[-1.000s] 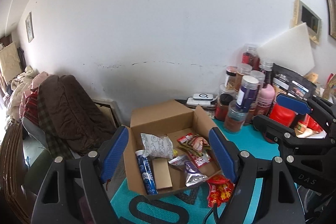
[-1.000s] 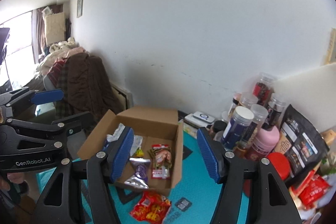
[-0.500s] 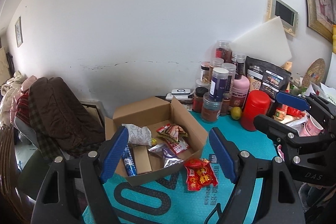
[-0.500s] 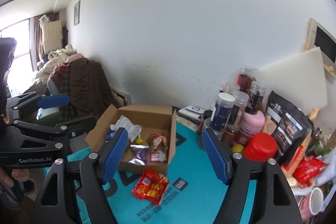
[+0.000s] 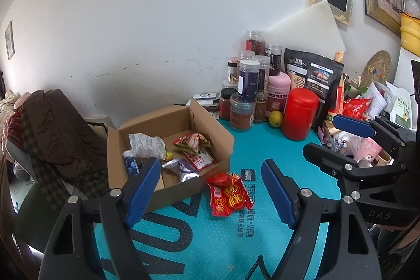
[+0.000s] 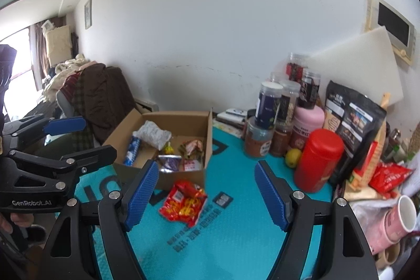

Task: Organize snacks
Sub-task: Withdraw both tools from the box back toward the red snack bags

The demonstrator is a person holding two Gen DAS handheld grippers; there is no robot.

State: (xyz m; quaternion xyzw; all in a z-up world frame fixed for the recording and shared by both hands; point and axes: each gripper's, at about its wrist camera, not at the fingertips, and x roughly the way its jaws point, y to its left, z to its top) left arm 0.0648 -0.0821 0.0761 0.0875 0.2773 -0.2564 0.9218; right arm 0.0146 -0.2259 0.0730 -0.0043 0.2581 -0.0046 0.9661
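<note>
An open cardboard box (image 5: pixel 210 133) (image 6: pixel 207 146) on the teal mat (image 5: pixel 210 240) holds several snack packets and a blue tube. A red snack packet (image 5: pixel 229 194) (image 6: pixel 185 204) lies on the mat just in front of the box. My left gripper (image 5: pixel 211 192) is open and empty, above and short of the packet. My right gripper (image 6: pixel 206 190) is open and empty, also short of the packet. Each gripper shows at the edge of the other's view: the right one (image 5: pixel 349 141), the left one (image 6: pixel 68 138).
Jars, a pink bottle, a red canister (image 5: pixel 299 117) (image 6: pixel 317 159), a lime and a black pouch (image 6: pixel 351 122) crowd the back right. Packets and pink mugs (image 6: pixel 399 219) sit at the right edge. A chair with clothes (image 5: pixel 52 133) stands left of the table.
Both grippers have pulled back and away from the box, so the box looks smaller and the red packet and more mat show. Jaws stayed open.
</note>
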